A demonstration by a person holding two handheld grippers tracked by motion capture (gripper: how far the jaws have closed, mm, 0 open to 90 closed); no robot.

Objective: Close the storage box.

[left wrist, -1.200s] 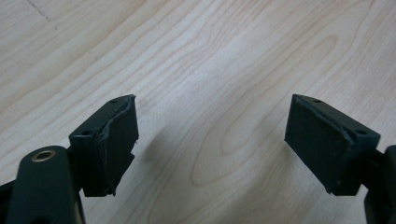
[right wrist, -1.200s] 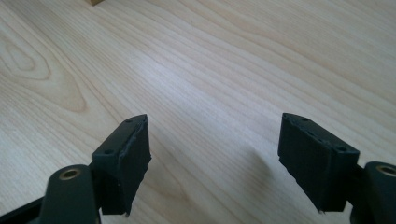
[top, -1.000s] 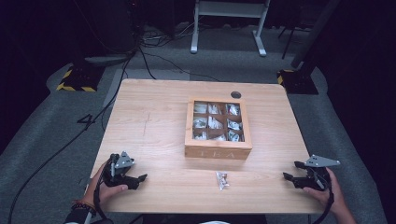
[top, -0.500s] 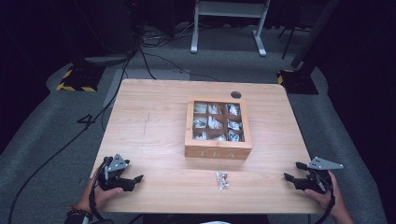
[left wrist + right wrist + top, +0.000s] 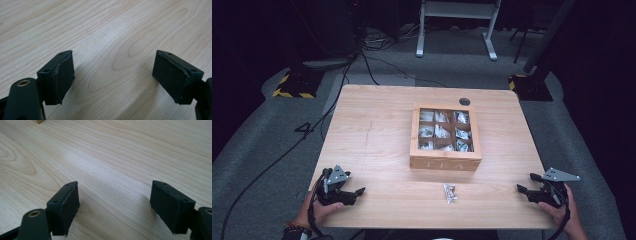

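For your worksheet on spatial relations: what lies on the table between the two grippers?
In the high view, a small silvery packet lies on the light wooden table between the left gripper and the right gripper; otherwise bare wood.

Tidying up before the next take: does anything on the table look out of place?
One small packet lies loose on the table, in front of the wooden tea box whose compartments hold the other packets. Nothing looks spilled or damaged.
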